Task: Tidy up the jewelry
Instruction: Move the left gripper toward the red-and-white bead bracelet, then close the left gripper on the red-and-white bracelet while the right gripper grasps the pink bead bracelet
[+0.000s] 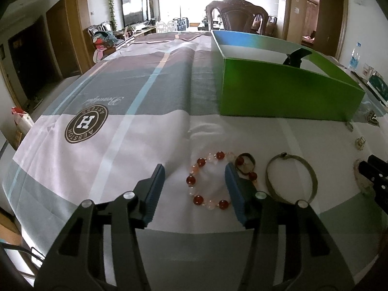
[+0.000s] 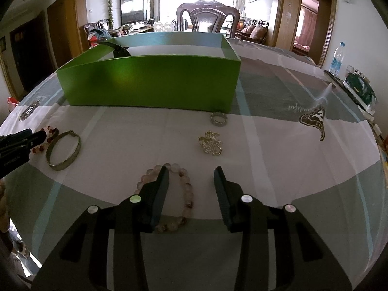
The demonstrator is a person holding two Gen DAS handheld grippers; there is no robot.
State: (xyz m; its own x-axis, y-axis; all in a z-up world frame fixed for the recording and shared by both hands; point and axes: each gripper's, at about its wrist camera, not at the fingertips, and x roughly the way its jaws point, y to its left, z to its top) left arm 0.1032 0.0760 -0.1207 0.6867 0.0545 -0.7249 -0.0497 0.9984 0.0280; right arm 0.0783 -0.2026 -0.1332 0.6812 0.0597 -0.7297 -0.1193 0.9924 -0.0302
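Red-and-clear bead bracelet [image 1: 213,181] lies flat on the tablecloth [image 1: 97,150] in the left wrist view, its ring straddling the left gripper [image 1: 195,169]'s 3 o'clock finger — jaws about half open, gripping nothing — with the green box [image 1: 286,89] at 1 o'clock. In the right wrist view the pale bead bracelet [image 2: 179,194] lies under the right gripper [image 2: 191,172]'s 9 o'clock finger — jaws partly open, empty; the left gripper seems nearer its grasp.

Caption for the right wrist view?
Open right gripper over a pale bead bracelet before the green box.
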